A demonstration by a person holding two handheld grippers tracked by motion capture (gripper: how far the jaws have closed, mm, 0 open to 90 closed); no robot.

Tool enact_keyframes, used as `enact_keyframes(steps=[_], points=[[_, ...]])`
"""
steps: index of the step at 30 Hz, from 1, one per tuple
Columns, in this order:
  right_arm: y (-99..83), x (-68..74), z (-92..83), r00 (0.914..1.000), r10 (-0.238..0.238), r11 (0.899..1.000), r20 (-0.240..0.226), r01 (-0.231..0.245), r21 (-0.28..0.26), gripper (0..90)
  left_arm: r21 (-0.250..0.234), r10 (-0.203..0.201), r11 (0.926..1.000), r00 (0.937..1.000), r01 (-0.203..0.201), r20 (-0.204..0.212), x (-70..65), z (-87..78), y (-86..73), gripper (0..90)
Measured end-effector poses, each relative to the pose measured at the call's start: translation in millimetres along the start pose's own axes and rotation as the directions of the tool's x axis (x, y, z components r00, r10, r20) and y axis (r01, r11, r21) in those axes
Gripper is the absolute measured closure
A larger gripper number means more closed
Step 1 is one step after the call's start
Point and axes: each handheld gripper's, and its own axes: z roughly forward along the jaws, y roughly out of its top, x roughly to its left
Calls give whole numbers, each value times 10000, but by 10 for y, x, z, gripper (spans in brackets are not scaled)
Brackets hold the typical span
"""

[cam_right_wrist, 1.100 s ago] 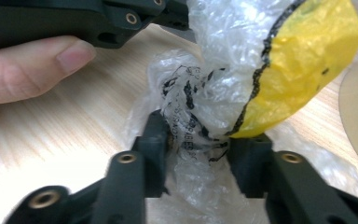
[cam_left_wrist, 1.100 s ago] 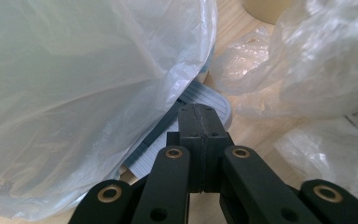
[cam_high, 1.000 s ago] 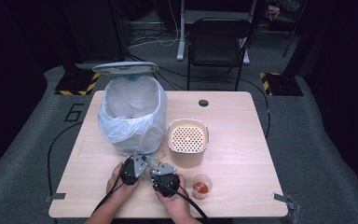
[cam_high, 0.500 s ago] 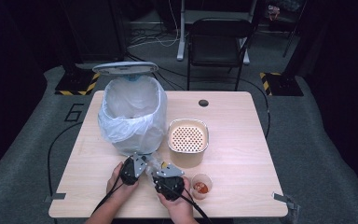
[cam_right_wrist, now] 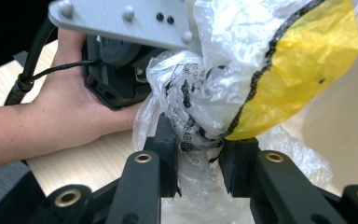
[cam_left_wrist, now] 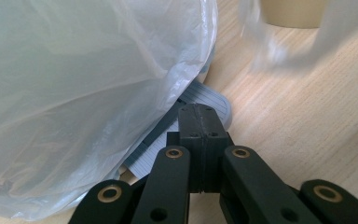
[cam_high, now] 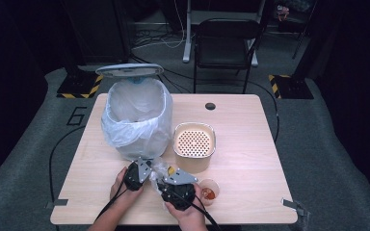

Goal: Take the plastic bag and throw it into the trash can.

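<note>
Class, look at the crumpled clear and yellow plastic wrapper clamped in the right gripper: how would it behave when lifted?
The plastic wrapper looks thin and crinkled, so probably floppy and very light. Bunched between the right gripper jaws, it would likely sag and might slip.

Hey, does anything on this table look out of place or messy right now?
Mostly tidy. The one odd thing is a crumpled plastic bag with a yellow patch, bunched up in the right gripper instead of lying flat. The bin liner sags loosely over the bin's rim. Nothing looks spilled on the table.

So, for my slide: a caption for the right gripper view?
Right gripper clamps a crumpled clear-and-yellow plastic bag beside the left gripper.
</note>
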Motion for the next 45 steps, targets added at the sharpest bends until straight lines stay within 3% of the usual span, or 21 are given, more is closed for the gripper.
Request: enact_keyframes(steps=[1, 2, 9, 12, 16, 17, 18, 19, 20, 21, 22, 23, 24, 25, 27, 28, 29, 38, 39, 40, 45], points=[[17, -1, -12, 10000, -51, 10000, 10, 51, 13, 711, 30, 41, 10000, 10000, -41, -4, 3, -2, 0, 900], [29, -6, -22, 10000, -80, 10000, -11, 80, 19, 711, -260, -31, 9997, 9995, 23, -306, -13, 23, -10, 900], [193, -39, -173, 9991, 254, 9993, -344, -263, -275, 710, -173, 85, 9998, 9993, -91, -352, -10, 16, -8, 900], [276, -50, -258, 9994, -27, 9991, -351, 12, -430, 710, -178, 265, 9995, 9986, -273, -454, -4, 11, -3, 900], [400, -71, -357, 9983, -17, 9989, -575, -9, -462, 709, -123, 311, 9994, 9987, -317, -415, 2, 7, -1, 900], [430, -80, -379, 9979, 50, 9989, -649, -79, -452, 710, 210, 355, 9992, 9994, -354, -49, 20, -19, 11, 900], [459, -96, -398, 9977, -22, 9988, -678, -11, -481, 710, -175, 324, 9993, 9985, -331, -434, 4, 11, -4, 900], [487, -103, -417, 9976, -24, 9990, -697, -8, -455, 710, 153, 351, 9993, 9993, -350, -111, 17, -14, 9, 900], [514, -117, -434, 9976, -103, 9988, -685, 70, -483, 710, -31, 328, 9995, 9986, -330, -412, 2, 1, 1, 900], [540, -125, -453, 9975, -51, 9989, -706, 18, -461, 710, 166, 334, 9993, 9994, -332, -97, 12, -16, 9, 900], [569, -140, -470, 9974, -89, 9988, -719, 54, -493, 710, 89, 331, 9994, 9991, -329, -254, 6, -7, 5, 900], [597, -157, -490, 9974, -158, 9987, -709, 124, -488, 711, 178, 312, 9994, 9995, -310, -74, 11, -15, 9, 900], [625, -175, -510, 9975, -216, 9985, -666, 182, -513, 710, -63, 368, 9993, 9983, -371, -442, 2, 3, 1, 900], [648, -191, -523, 9974, -326, 9982, -638, 293, -518, 710, -142, 367, 9992, 9981, -375, -504, 1, 8, -2, 900], [706, -239, -561, 9975, -471, 9975, -523, 442, -544, 711, -79, 377, 9992, 9983, -380, -443, 6, 3, 1, 900], [730, -259, -570, 9976, -370, 9981, -588, 340, -519, 710, 124, 325, 9994, 9994, -324, -104, 12, -7, 5, 900], [754, -282, -581, 9976, -399, 9979, -565, 368, -541, 711, 126, 255, 9996, 9996, -254, -79, 6, -7, 4, 900], [966, -399, -669, 9964, -696, 9960, -475, 667, -591, 717, 126, 246, 9996, 9997, -246, -63, 10, -7, 4, 900], [1000, -421, -678, 9954, -837, 9952, -475, 811, -548, 719, -41, 208, 9998, 9993, -209, -298, -3, 8, -3, 900], [1024, -429, -680, 9950, -876, 9948, -472, 849, -555, 721, 122, 242, 9996, 9997, -241, -68, 8, -6, 3, 900], [1192, -513, -688, 9922, -1148, 9924, -478, 1123, -508, 723, 121, 212, 9997, 9998, -211, -51, 6, -6, 3, 900]])
